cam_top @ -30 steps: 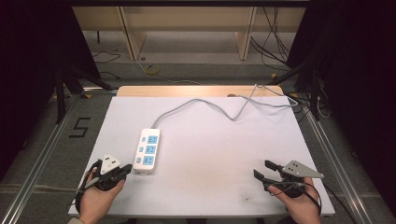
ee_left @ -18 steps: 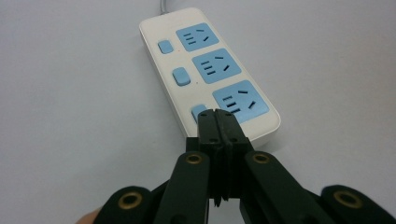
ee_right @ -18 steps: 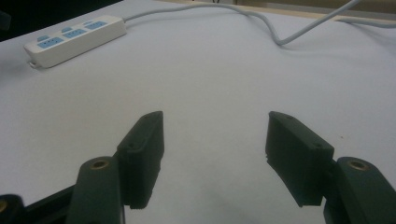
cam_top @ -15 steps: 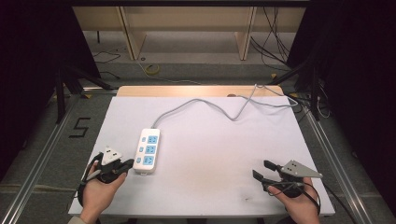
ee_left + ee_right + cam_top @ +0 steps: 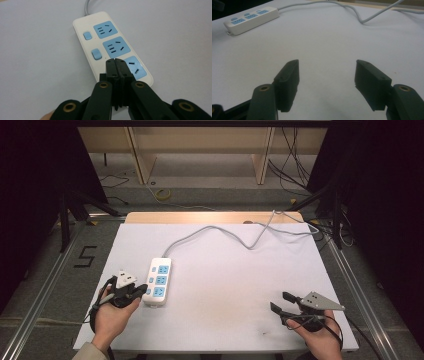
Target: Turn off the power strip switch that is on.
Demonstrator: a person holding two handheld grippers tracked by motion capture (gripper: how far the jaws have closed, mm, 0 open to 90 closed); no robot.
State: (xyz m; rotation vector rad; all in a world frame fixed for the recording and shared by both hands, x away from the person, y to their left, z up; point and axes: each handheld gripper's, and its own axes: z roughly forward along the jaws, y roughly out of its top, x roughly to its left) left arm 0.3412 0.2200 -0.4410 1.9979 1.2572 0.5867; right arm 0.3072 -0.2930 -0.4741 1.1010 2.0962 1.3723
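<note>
Power strip (image 5: 157, 281) near left edge, tool (image 5: 136, 292) touching

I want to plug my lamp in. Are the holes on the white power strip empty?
Empty. All three blue sockets on the power strip show bare slots with no plug in them.

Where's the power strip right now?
In the high view the power strip lies left of centre on the white table, its near end at the shut left gripper.
</note>
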